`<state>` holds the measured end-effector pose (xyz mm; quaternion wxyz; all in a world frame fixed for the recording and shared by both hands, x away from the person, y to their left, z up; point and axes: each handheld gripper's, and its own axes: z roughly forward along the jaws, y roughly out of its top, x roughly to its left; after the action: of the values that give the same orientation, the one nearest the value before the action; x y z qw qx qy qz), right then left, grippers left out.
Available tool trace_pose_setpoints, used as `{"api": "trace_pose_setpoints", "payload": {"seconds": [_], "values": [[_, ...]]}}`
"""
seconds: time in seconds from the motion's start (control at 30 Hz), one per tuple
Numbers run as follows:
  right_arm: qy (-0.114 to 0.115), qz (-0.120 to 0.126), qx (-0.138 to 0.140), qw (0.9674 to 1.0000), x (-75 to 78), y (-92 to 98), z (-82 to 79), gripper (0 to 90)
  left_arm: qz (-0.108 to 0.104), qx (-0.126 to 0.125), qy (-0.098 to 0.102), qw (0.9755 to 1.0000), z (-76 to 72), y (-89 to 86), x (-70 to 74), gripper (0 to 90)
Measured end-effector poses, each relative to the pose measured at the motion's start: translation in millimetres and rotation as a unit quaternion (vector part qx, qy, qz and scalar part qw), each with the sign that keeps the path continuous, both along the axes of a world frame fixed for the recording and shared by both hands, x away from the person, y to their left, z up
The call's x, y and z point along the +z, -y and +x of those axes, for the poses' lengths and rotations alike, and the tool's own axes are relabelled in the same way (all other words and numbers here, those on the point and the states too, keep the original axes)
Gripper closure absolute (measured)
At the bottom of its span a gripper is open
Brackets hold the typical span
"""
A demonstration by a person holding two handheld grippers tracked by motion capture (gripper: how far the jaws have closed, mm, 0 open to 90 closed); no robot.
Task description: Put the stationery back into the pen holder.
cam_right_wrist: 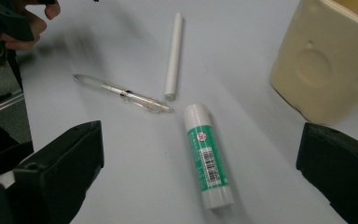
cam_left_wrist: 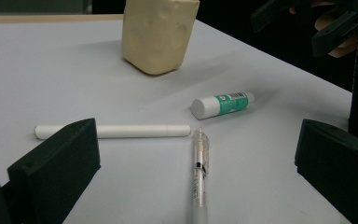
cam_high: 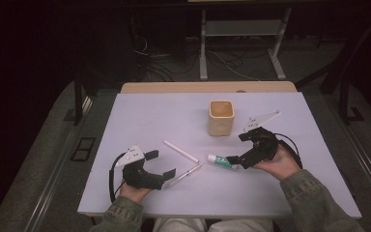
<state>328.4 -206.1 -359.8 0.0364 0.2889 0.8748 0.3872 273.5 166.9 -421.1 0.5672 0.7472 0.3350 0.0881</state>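
The right gripper point(cam_high: 239, 147) has its jaws spread around the glue stick point(cam_right_wrist: 207, 156), which lies flat near the cream cup point(cam_high: 221, 117). The left gripper point(cam_high: 160, 164), also spread, straddles the clear pen point(cam_left_wrist: 199, 172). Both could probably roll away during closing.

A cream cup point(cam_high: 221, 118) stands upright on the white table point(cam_high: 140, 116). It is near the right gripper point(cam_high: 238, 147), a little past its jaws and off to one side. It is well away from the left gripper point(cam_high: 160, 164). A thin white stick point(cam_high: 180, 151) lies flat in front of the left gripper, between the two grippers. Far behind both grippers are a wooden table edge point(cam_high: 174, 87), a grey metal stand point(cam_high: 203, 48) and some cables point(cam_high: 222, 63) on the dark floor.
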Motion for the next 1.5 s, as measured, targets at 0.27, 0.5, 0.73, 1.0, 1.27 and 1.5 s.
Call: {"api": "trace_pose_setpoints", "payload": {"seconds": [0.27, 0.5, 0.73, 1.0, 1.27, 1.5], "values": [[-0.012, -0.021, 0.022, 0.9995, -1.1, -14.7, 9.3, 0.4, -0.001, 0.003, -0.001, 1.0, -0.9, -1.1, -0.1, 0.0], [-0.024, -0.045, 0.045, 0.9977, -8.5, -27.8, 18.2, 0.4, -0.002, 0.003, -0.001, 1.0, -1.4, -1.9, -0.2, 0.0], [-0.034, -0.062, 0.058, 0.9958, -15.3, -37.9, 24.9, 0.4, -0.003, 0.006, 0.001, 1.0, -2.5, -2.8, 0.4, 0.0], [-0.045, -0.078, 0.07, 0.9935, -21.9, -49.2, 31.3, 0.4, -0.004, 0.004, 0.0, 1.0, -2.5, -2.6, 0.3, 0.0], [-0.057, -0.1, 0.081, 0.99, -29.9, -60.1, 37.6, 0.4, -0.004, 0.004, 0.0, 1.0, -2.4, -3.5, 0.6, 0.0], [-0.065, -0.117, 0.091, 0.9867, -40.1, -67.0, 43.6, 0.4, -0.004, 0.003, -0.002, 1.0, -2.2, -3.7, 0.4, 0.0]]}}
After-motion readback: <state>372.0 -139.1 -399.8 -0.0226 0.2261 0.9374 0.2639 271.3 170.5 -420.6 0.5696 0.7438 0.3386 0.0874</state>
